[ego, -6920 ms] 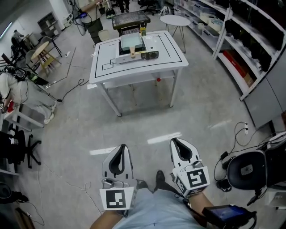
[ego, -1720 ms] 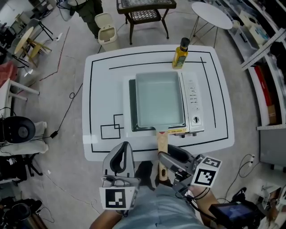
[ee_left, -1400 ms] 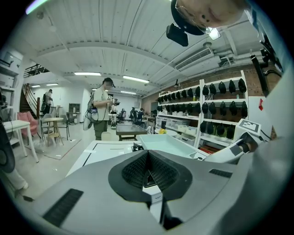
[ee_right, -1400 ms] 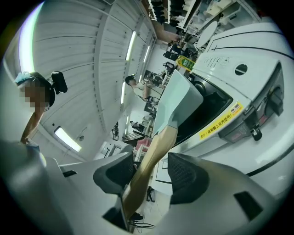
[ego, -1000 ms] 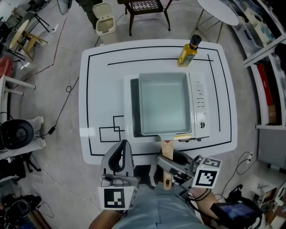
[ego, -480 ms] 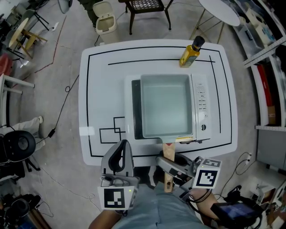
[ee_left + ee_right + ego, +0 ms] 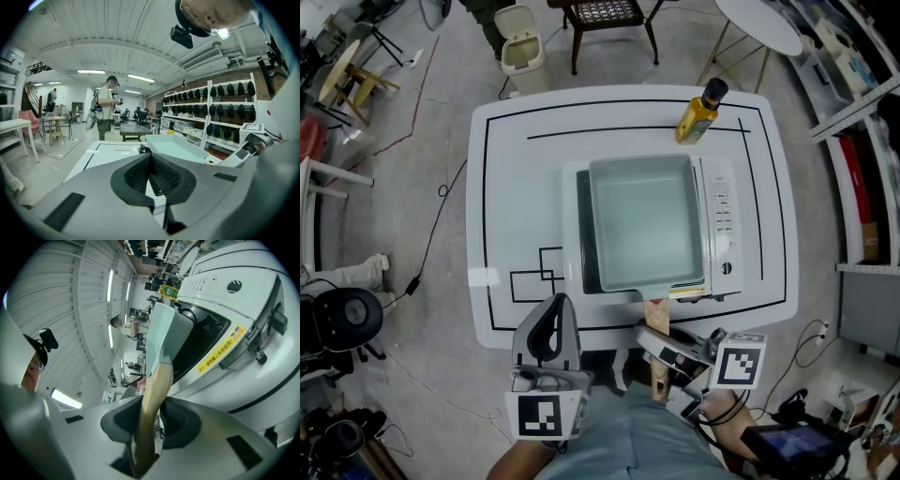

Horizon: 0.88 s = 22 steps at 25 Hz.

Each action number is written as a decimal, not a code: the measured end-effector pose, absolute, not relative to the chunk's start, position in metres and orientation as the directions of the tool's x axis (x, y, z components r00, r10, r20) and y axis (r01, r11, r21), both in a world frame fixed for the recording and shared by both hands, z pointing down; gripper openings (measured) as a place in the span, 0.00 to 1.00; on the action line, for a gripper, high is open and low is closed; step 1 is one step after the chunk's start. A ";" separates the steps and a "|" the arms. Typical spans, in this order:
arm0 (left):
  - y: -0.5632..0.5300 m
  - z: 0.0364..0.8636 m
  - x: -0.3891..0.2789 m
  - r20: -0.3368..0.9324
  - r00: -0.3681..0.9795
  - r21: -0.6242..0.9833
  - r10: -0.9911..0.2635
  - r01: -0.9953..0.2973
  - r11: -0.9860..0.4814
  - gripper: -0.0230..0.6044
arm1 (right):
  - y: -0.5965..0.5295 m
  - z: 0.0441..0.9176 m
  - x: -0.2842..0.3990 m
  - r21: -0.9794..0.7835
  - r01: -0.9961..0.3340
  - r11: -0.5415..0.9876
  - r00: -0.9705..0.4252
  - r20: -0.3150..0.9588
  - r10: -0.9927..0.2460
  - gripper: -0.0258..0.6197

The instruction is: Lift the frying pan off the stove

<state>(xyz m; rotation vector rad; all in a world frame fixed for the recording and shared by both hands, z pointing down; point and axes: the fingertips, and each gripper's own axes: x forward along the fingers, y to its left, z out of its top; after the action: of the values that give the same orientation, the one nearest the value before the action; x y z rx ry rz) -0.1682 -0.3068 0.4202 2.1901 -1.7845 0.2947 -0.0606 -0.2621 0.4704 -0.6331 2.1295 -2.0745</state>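
Observation:
A square pale-green frying pan (image 7: 644,220) sits on the white tabletop stove (image 7: 722,225), its wooden handle (image 7: 656,323) sticking out over the table's near edge. My right gripper (image 7: 661,361) is turned sideways at the handle's end. In the right gripper view the handle (image 7: 152,399) runs between the jaws up to the pan (image 7: 161,333). The jaws are closing, and a thin gap still shows beside the right pad. My left gripper (image 7: 551,323) hangs below the table edge, shut and empty; the left gripper view shows its pads (image 7: 151,176) meeting, with the pan (image 7: 173,146) ahead.
A yellow oil bottle (image 7: 697,111) stands at the table's far right. The white table (image 7: 506,187) carries black outline markings. A round side table (image 7: 759,23), a dark stool (image 7: 605,14) and a bin (image 7: 518,47) stand beyond it. Shelving (image 7: 862,84) lines the right.
My right gripper's jaws have narrowed around the wooden handle over the last second. The pan stays on the stove. My left gripper has not moved.

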 end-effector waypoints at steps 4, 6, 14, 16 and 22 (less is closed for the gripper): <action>-0.308 0.416 -0.168 0.326 0.208 0.097 -0.922 -0.978 -0.186 0.06 | -0.264 0.470 -0.059 -0.978 -0.206 -0.039 -0.903 0.205 -0.377 0.24; -0.307 0.414 -0.168 0.324 0.208 0.094 -0.923 -0.978 -0.187 0.06 | -0.264 0.470 -0.059 -0.979 -0.200 -0.048 -0.902 0.203 -0.381 0.23; -0.302 0.409 -0.168 0.326 0.200 0.086 -0.924 -0.980 -0.181 0.06 | -0.267 0.461 -0.059 -0.983 -0.179 -0.038 -0.897 0.179 -0.404 0.23; -0.300 0.407 -0.168 0.325 0.196 0.079 -0.925 -0.980 -0.180 0.06 | -0.267 0.458 -0.059 -0.986 -0.165 -0.039 -0.896 0.166 -0.411 0.23; -0.295 0.398 -0.164 0.308 0.205 0.072 -0.929 -0.979 -0.192 0.06 | -0.266 0.453 -0.051 -0.984 -0.176 -0.008 -0.887 0.163 -0.433 0.23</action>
<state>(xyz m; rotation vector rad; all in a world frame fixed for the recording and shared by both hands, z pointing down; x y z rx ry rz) -0.1639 -0.2952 0.3979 2.2292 -1.8131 0.2847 -0.0514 -0.2665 0.4528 -0.6472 2.0688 -2.0033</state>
